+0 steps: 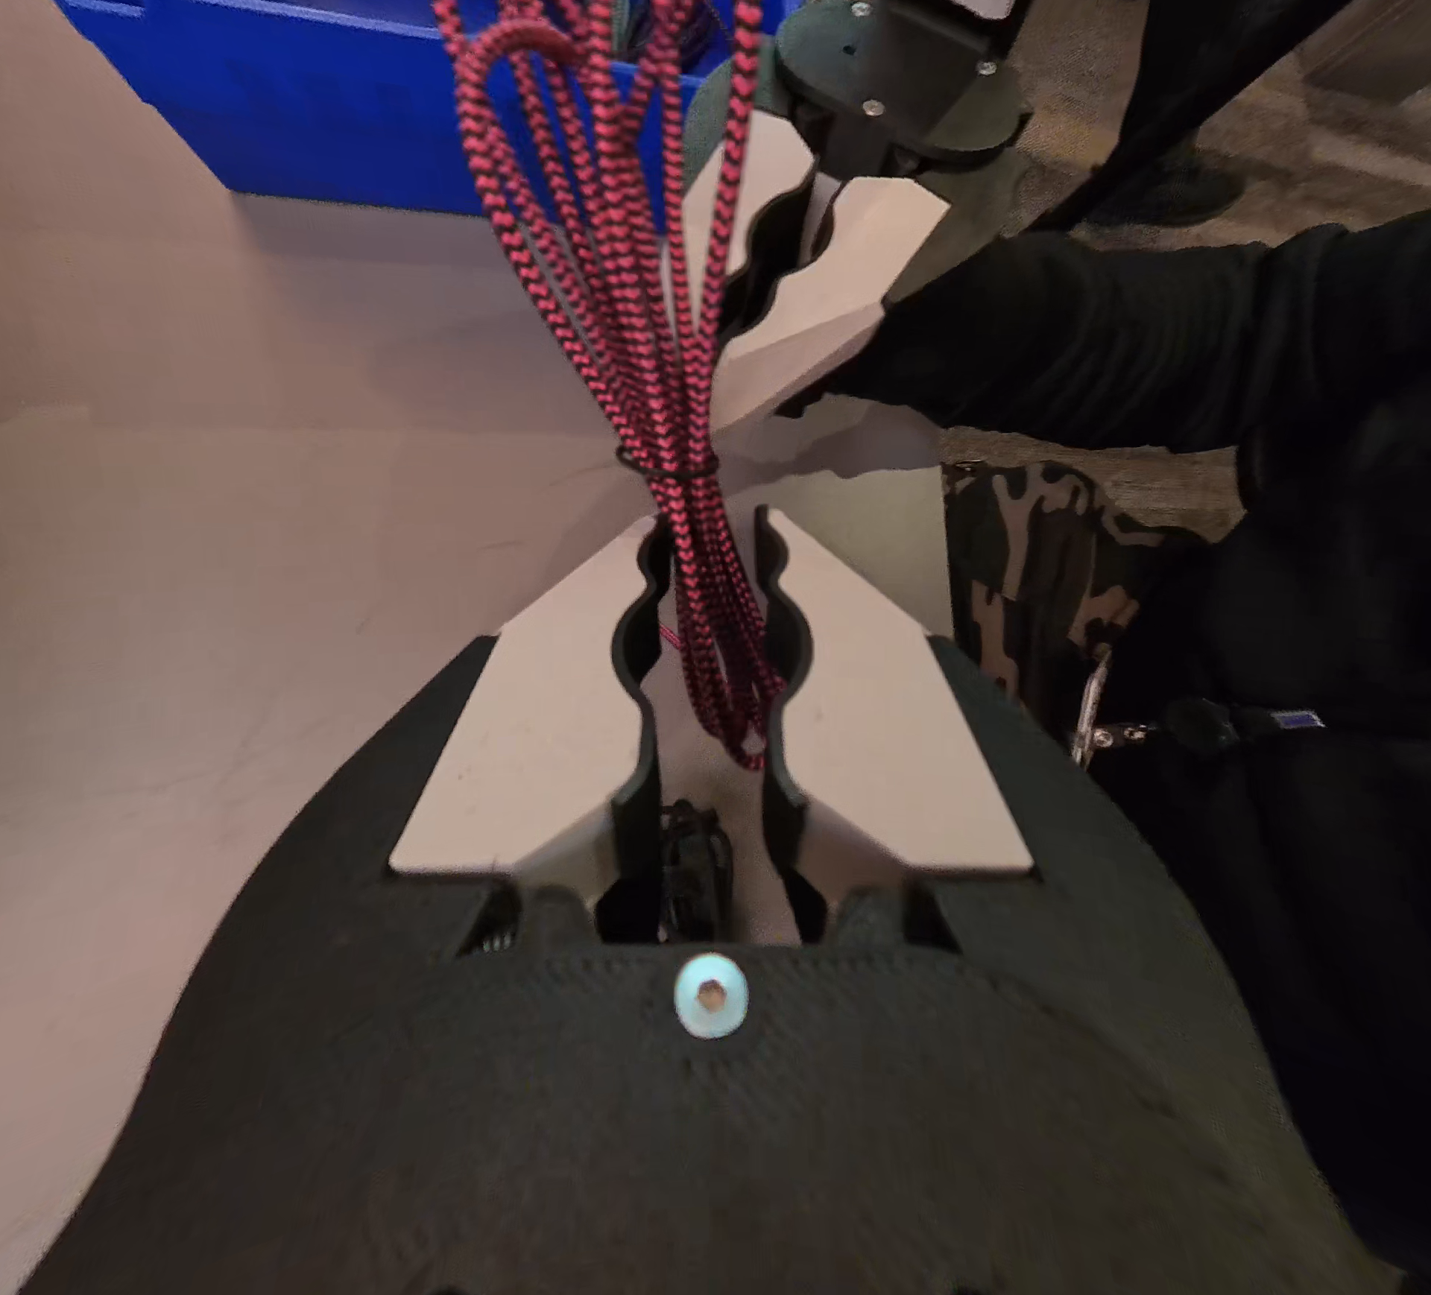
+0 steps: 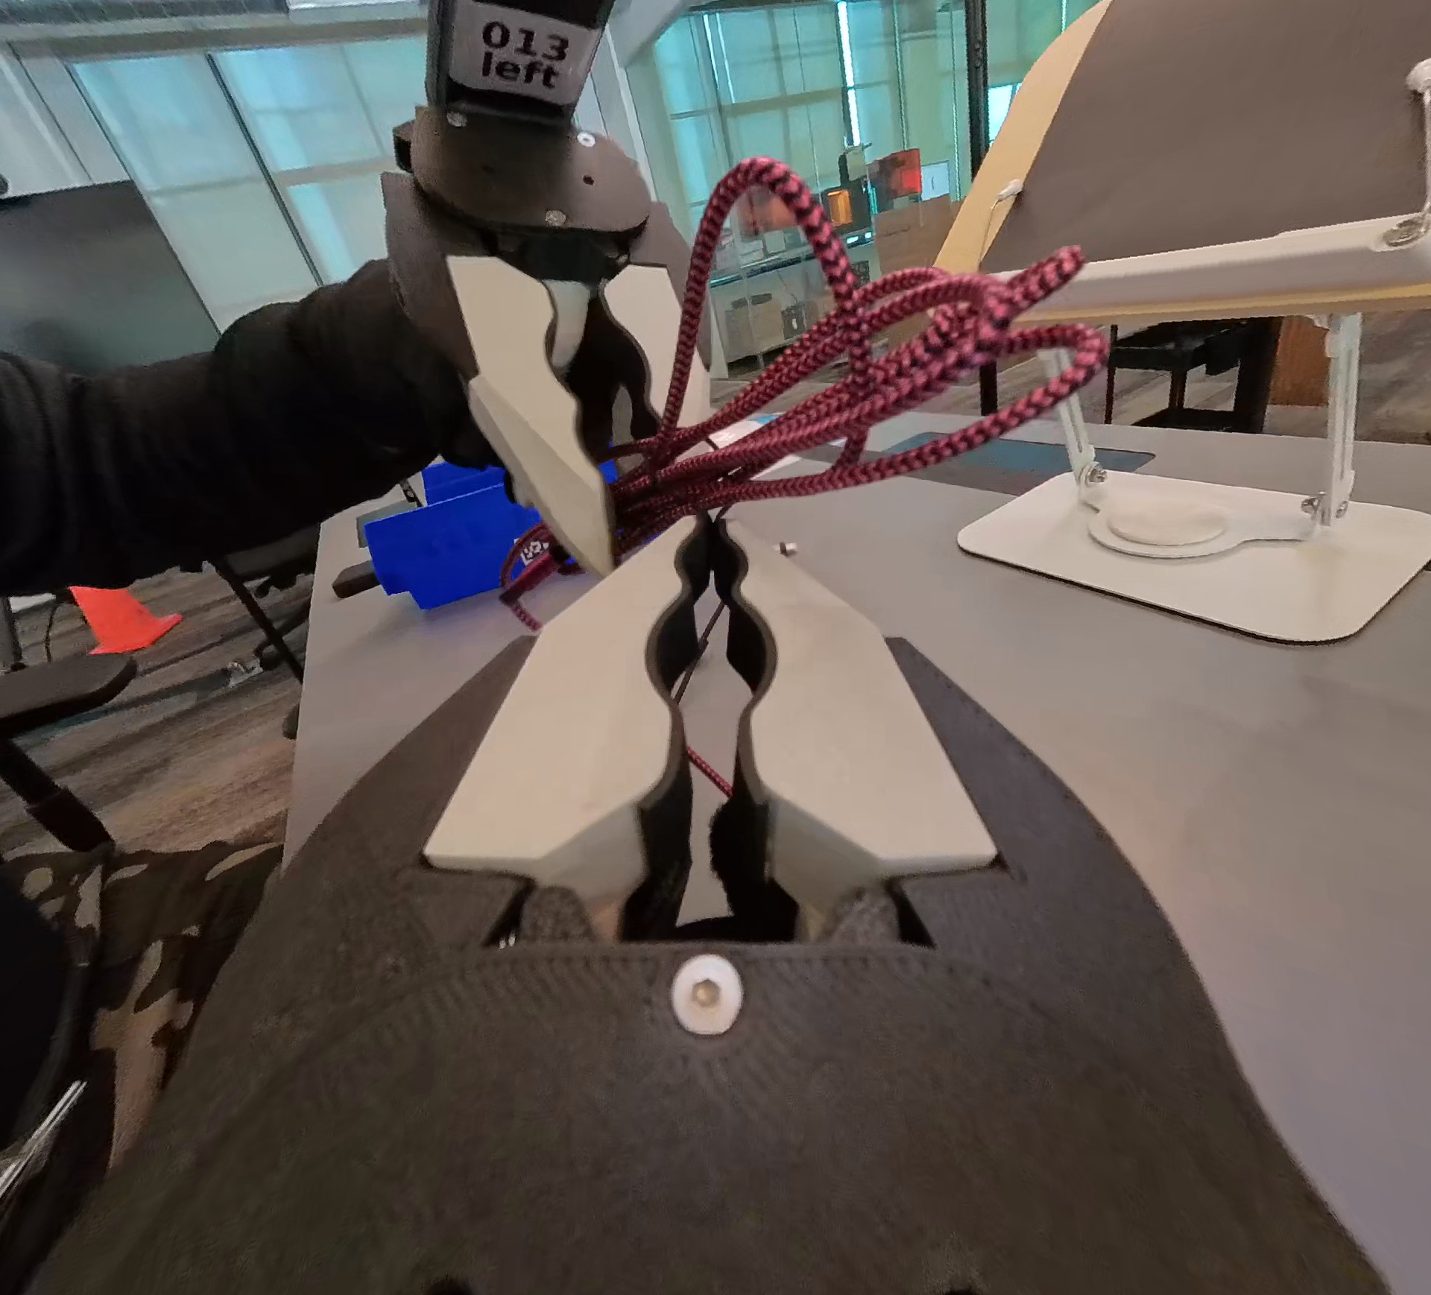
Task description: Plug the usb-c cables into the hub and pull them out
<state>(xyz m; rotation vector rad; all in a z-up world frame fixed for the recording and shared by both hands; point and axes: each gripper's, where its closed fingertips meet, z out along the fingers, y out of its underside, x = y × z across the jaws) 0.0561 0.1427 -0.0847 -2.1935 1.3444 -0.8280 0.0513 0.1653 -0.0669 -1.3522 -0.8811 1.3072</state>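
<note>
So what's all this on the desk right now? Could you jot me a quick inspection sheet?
Surface: grey table, mostly bare.
Job's things: coiled red-and-black braided cable, bound by a thin black tie; no hub seen.
Clutter: blue bin holding more wires; white stand.
Grippers: left gripper shut on the cable bundle; right gripper closed on the thin black tie.
Cables: the loops hang free in the air.
Surroundings: glass walls, orange cone, a chair.
</note>
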